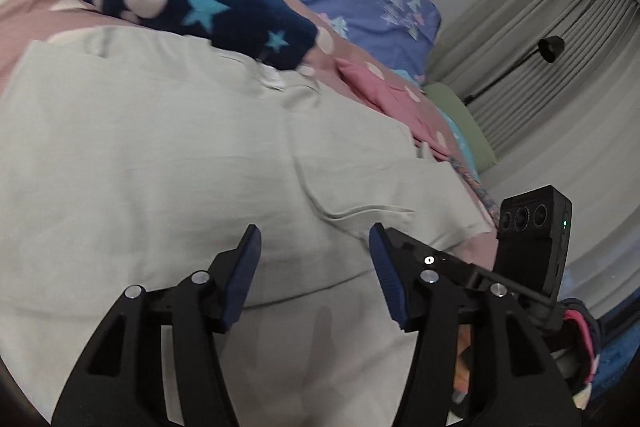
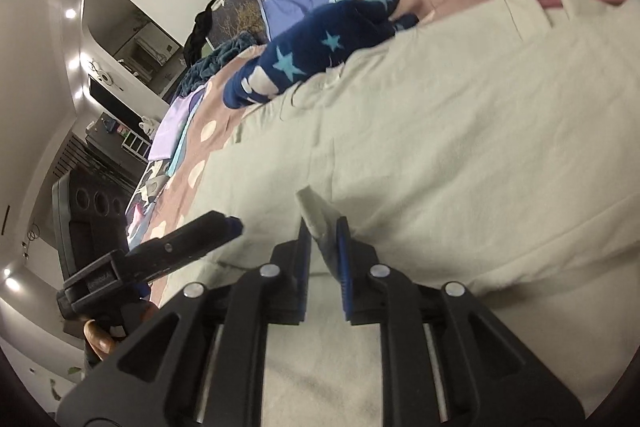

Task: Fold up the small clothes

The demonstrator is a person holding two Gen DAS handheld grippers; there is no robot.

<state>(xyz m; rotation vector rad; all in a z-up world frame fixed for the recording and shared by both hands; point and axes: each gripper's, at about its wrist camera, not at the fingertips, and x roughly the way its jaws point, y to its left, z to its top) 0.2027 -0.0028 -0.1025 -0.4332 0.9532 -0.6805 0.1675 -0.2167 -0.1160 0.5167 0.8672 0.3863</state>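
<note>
Bed's curtains left view; mirror right.

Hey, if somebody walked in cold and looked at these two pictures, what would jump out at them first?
A large pale cloth spread over the bed fills both views, and a dark navy star-patterned piece lies at its far edge. In the right wrist view, the right hand-held gripper pinches a raised fold of the pale cloth between its blue pads. In the left wrist view, the left hand-held gripper stands open above the cloth with nothing between its pads.
</note>
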